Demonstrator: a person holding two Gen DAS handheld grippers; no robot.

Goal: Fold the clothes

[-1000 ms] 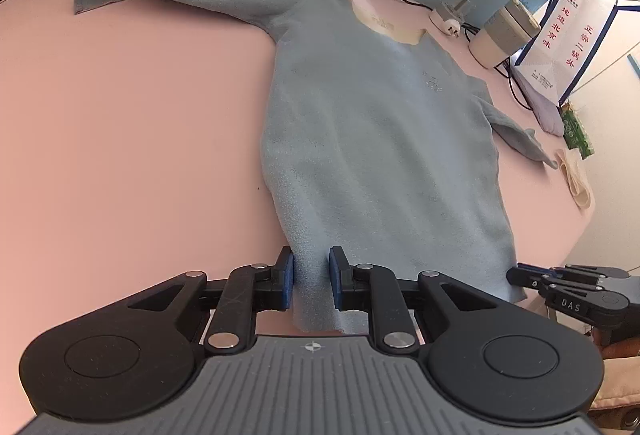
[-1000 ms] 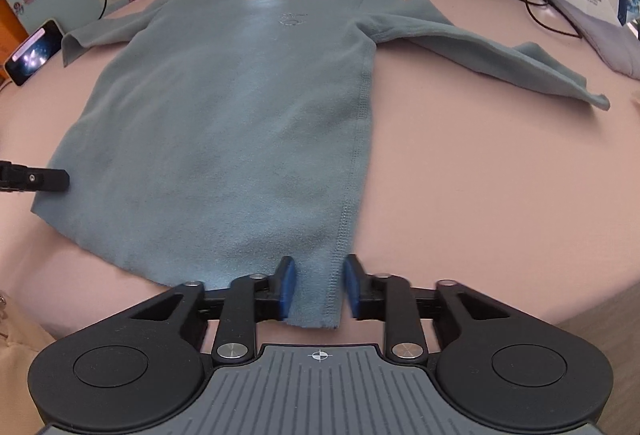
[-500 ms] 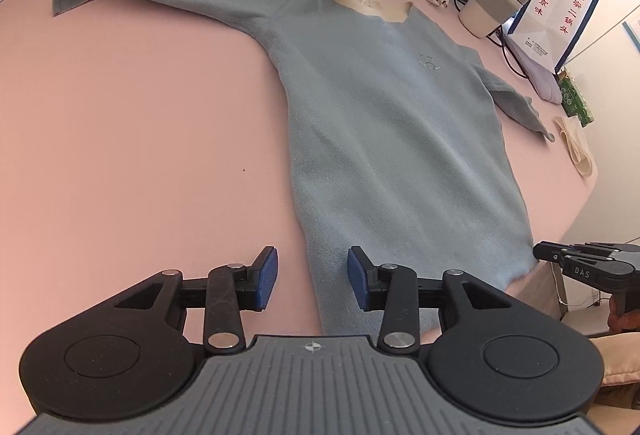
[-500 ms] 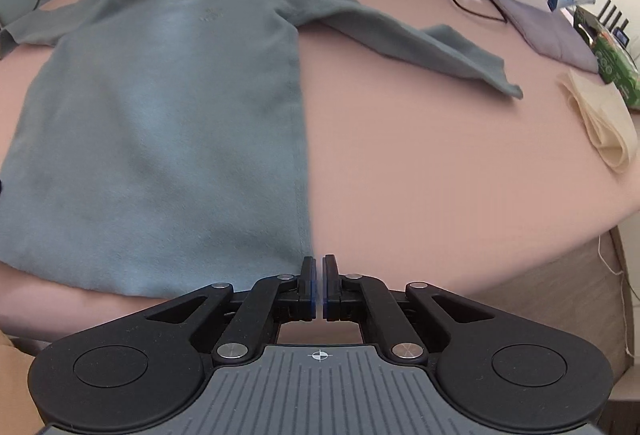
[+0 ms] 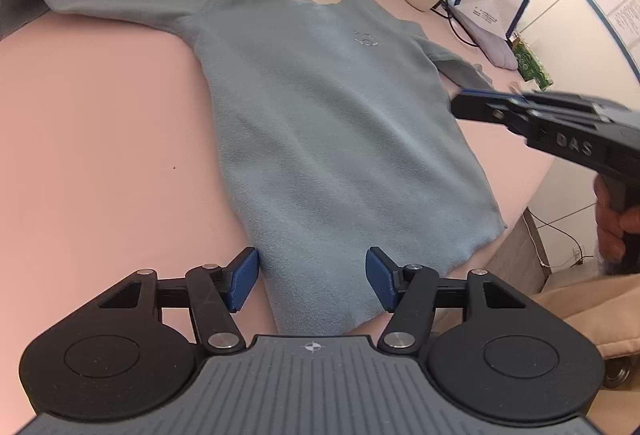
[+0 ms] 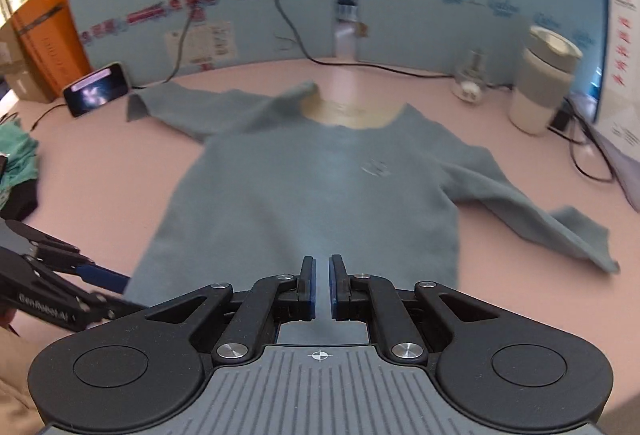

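Left tool [image 5: 312,283] jaws just widened (nothing pinched), right tool [image 6: 322,287] nearly closed, empty.

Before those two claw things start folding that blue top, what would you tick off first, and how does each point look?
1. Blue top spread flat on the pink table: ok.
2. Both sleeves out to the sides: ok.
3. Left gripper released; its jaws have just been opening, hem between the pads, unpinched: ok.
4. Right gripper empty, jaws nearly together, nothing between them: ok.
5. Cup and phone apart from the cloth: ok.
6. Hem fully on the table at the near edge: cannot tell.
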